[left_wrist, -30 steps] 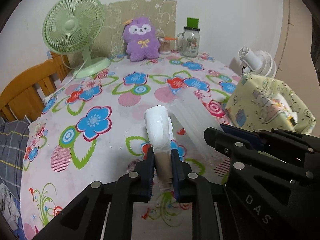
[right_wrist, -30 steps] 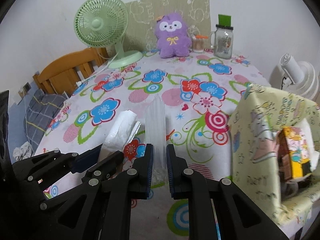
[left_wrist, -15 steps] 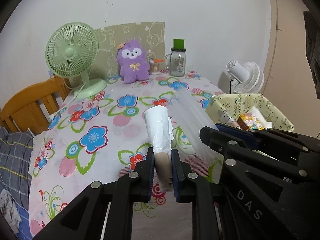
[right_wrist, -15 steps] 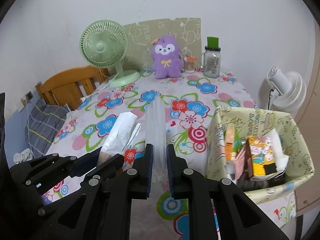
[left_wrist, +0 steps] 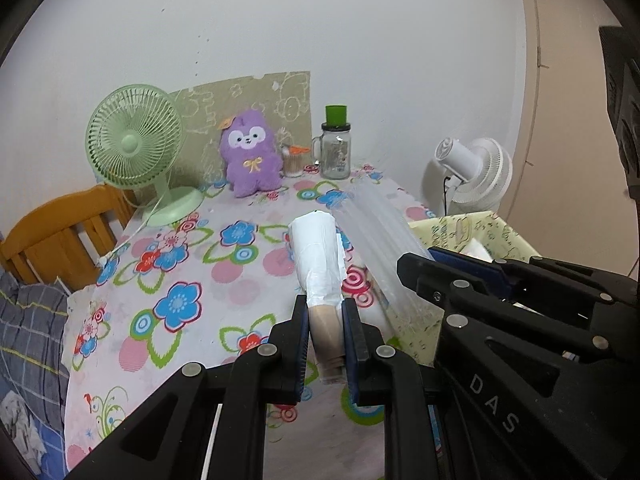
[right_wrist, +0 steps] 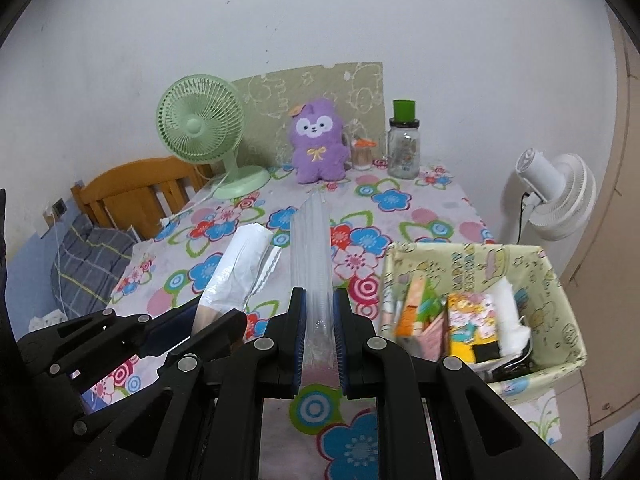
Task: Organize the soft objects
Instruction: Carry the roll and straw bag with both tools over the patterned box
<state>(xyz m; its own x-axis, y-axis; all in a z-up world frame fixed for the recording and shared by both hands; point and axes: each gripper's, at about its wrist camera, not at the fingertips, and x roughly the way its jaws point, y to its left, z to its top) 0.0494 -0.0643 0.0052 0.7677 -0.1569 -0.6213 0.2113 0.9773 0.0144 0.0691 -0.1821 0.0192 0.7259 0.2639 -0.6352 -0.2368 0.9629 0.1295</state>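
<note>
I'm pinching a white roll [left_wrist: 318, 256] by its cardboard end in the left gripper [left_wrist: 326, 340]; the right gripper [right_wrist: 319, 336] is clamping a clear sleeve [right_wrist: 312, 248]. Both loads are jutting forward over the table [right_wrist: 436, 216], the basket [right_wrist: 560, 292] right of them. The slick sleeve may be slipping out.

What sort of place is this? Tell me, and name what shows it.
Probably a bedroom at home: a wooden bed frame with checked bedding beside a table in a flowered cloth, and a purple plush toy.

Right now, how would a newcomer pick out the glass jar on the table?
Start at the floral table and follow it to the wall. Right of the purple plush toy stands the glass jar; only it is clear with a green cap.
</note>
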